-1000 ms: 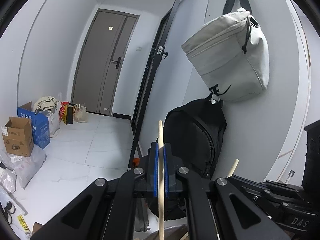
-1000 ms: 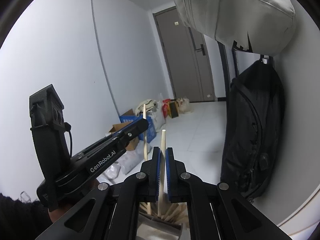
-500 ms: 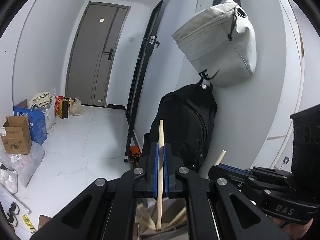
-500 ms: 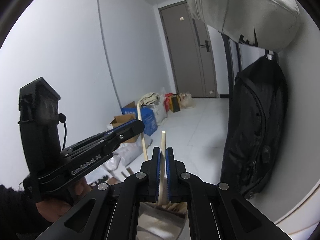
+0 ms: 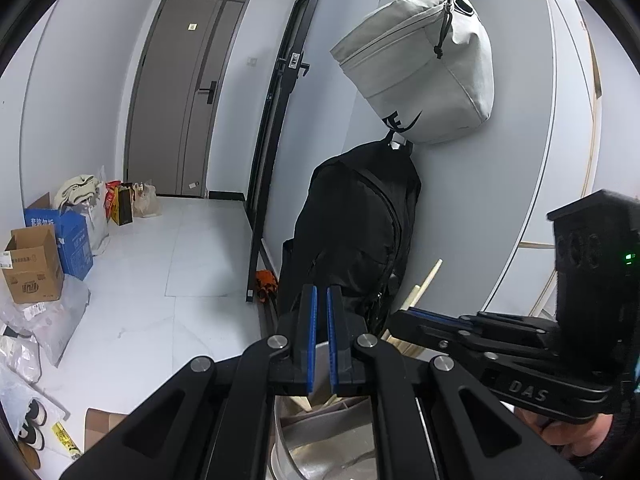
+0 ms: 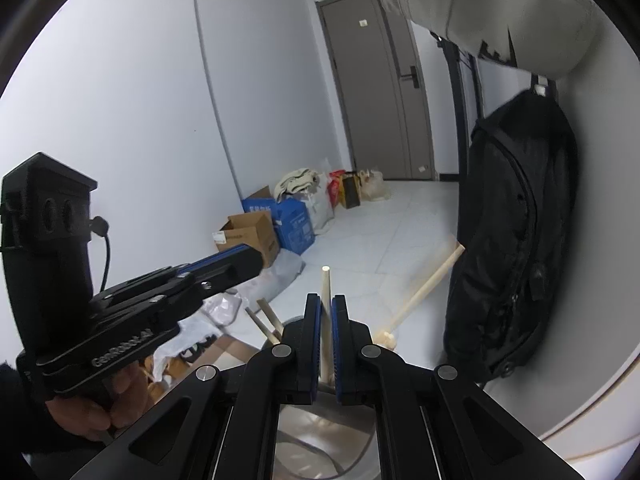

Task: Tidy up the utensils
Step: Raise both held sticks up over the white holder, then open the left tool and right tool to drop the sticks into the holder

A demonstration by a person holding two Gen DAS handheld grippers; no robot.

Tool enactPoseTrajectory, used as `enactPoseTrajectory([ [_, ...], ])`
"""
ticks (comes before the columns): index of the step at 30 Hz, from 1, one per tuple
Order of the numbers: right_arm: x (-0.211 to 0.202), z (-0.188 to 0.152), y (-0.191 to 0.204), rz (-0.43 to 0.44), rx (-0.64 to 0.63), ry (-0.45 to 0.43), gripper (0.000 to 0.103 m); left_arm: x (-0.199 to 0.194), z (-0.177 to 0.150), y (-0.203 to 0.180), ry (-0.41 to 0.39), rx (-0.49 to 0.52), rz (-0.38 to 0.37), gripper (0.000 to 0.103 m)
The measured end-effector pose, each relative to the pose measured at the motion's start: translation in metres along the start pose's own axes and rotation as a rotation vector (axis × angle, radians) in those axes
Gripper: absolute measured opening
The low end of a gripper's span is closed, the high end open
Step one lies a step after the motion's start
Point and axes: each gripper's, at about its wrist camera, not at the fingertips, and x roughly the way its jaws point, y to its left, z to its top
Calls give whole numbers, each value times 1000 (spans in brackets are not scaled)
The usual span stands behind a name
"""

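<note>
My right gripper (image 6: 326, 300) is shut on a pale wooden chopstick (image 6: 325, 280) that stands upright over a metal utensil holder (image 6: 320, 444). Several more wooden sticks (image 6: 424, 292) lean out of the holder to either side. In the left wrist view, my left gripper (image 5: 321, 292) hangs over the same holder (image 5: 332, 440), its blue pads close together with nothing between them. Each gripper shows in the other's view: the right gripper (image 5: 404, 316) comes in from the right, and the left gripper (image 6: 256, 258) from the left, held by a hand (image 6: 92, 408).
A black backpack (image 5: 352, 236) and a grey bag (image 5: 424, 68) hang on the wall just right of the holder. Cardboard and blue boxes (image 5: 44, 252) and bags line the left wall. A grey door (image 5: 180, 96) closes the corridor.
The chopstick that stood between my left gripper's pads is gone from them. Both grippers have sunk toward the holder, which now shows more. The right gripper still grips its chopstick.
</note>
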Motion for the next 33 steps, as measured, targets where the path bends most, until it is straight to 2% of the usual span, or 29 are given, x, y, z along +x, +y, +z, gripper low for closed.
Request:
enactPoseTrajectory([
  [7, 10, -13, -14, -4, 70, 52, 4, -2, -6, -2, 25, -9, 9, 1],
  [16, 8, -19, -5, -34, 44, 80, 4, -5, -8, 0, 69, -43, 33, 1],
  [21, -11, -15, -10, -31, 83, 36, 13, -11, -9, -1, 73, -50, 52, 1],
  [23, -24, -13, -11, -34, 93, -3, 29, -13, -10, -1, 71, -52, 56, 1],
  [27, -37, -7, -25, -77, 151, -59, 31, -15, -13, 0, 75, -66, 64, 1],
  [29, -35, -2, -35, -97, 201, -56, 34, -16, -14, 1, 82, -77, 68, 1],
  [31, -28, 4, -46, -61, 261, -46, 34, -16, -15, 3, 86, -84, 70, 1],
  [33, -21, 9, -48, -66, 261, -36, 34, -17, -15, 4, 91, -85, 75, 1],
])
